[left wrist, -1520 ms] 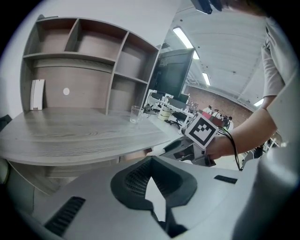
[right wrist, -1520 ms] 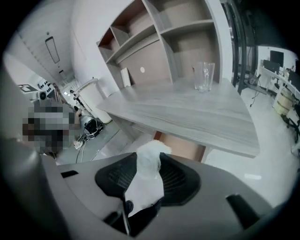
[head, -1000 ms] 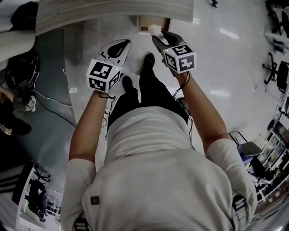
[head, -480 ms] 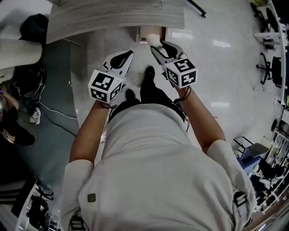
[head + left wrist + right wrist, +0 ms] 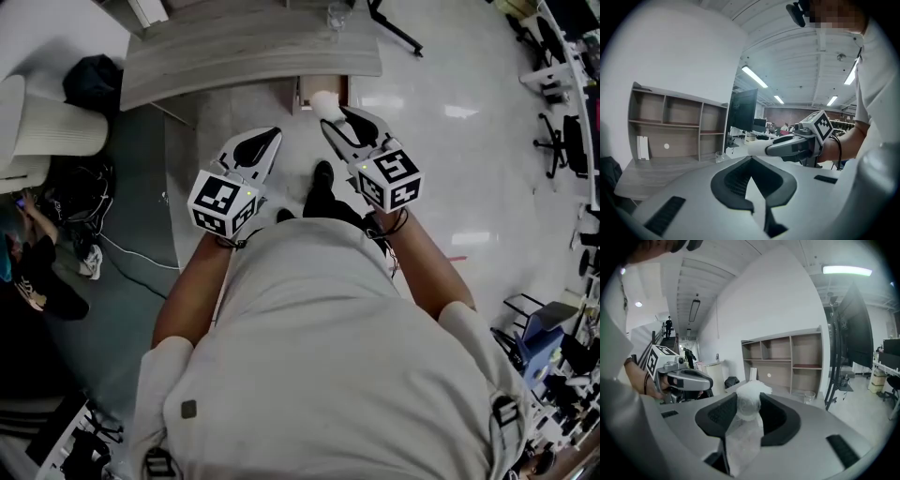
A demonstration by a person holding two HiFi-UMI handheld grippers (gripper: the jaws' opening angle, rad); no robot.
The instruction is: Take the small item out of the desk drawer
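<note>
Both arms are extended forward; the left tool [image 5: 270, 137] is closed empty, and a white wad [image 5: 323, 101] is clamped in the right tool [image 5: 334, 114].

small item [image 5: 752, 389]: white lump, possibly plastic-wrapped | state: pinched in right gripper [image 5: 748, 398] | place: clear of desk drawer [image 5: 306, 92]

Desk [image 5: 244, 47]: I read a grey wood-grain top, bare except for a clear glass [image 5: 336, 16] near its right end. A shelf unit [image 5: 675, 126] stands along the back. A flat white thing [image 5: 642, 147] stands upright in the lower left bay. A drawer [image 5: 307, 91] shows open under the front edge. Glossy floor [image 5: 450, 141] below, with cables [image 5: 112, 248] lying at the left.
</note>
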